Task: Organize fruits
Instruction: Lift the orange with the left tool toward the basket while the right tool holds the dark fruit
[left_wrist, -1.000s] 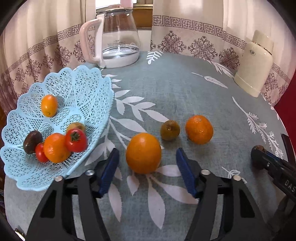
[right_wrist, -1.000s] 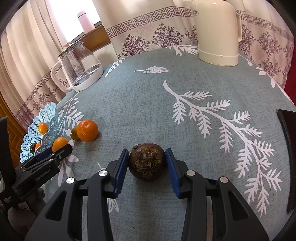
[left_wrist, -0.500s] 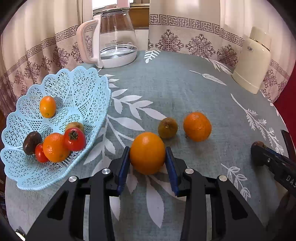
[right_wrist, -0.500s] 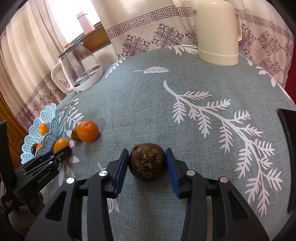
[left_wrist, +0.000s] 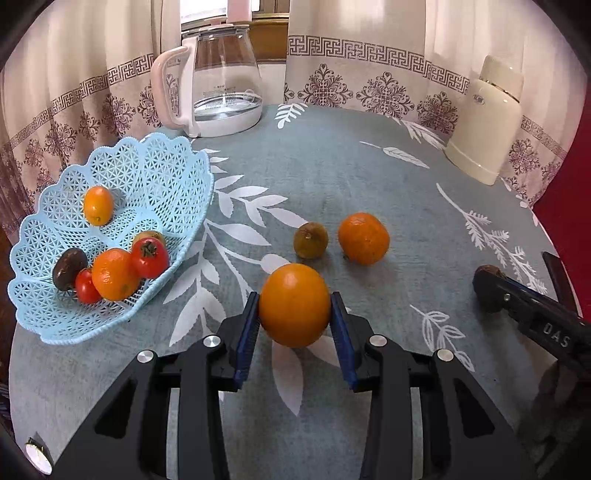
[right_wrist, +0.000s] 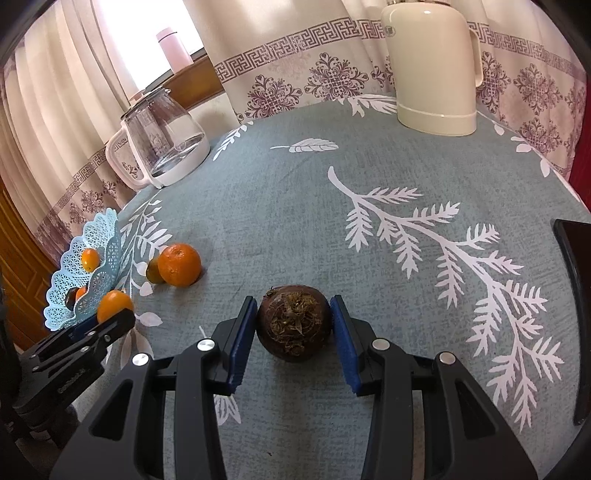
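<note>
Left gripper (left_wrist: 294, 326) jaws clamp the orange (left_wrist: 294, 305) between both pads; right gripper (right_wrist: 294, 336) jaws likewise grip the brown fruit (right_wrist: 293, 323).

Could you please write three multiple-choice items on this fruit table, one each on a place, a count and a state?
1. Where does the blue basket sit relative to the left gripper?
A. To its left
B. To its right
C. Directly behind it

2. How many loose fruits lie on the tablecloth beyond the large orange?
A. None
B. Two
C. Five

3. What is the right gripper doing?
A. Open over nothing
B. Closed on a dark brown fruit
C. Holding a tomato

Answers:
1 A, the basket fills the left wrist view's left side.
2 B, a mandarin and a small greenish-brown fruit.
3 B, both fingers press its sides.
</note>
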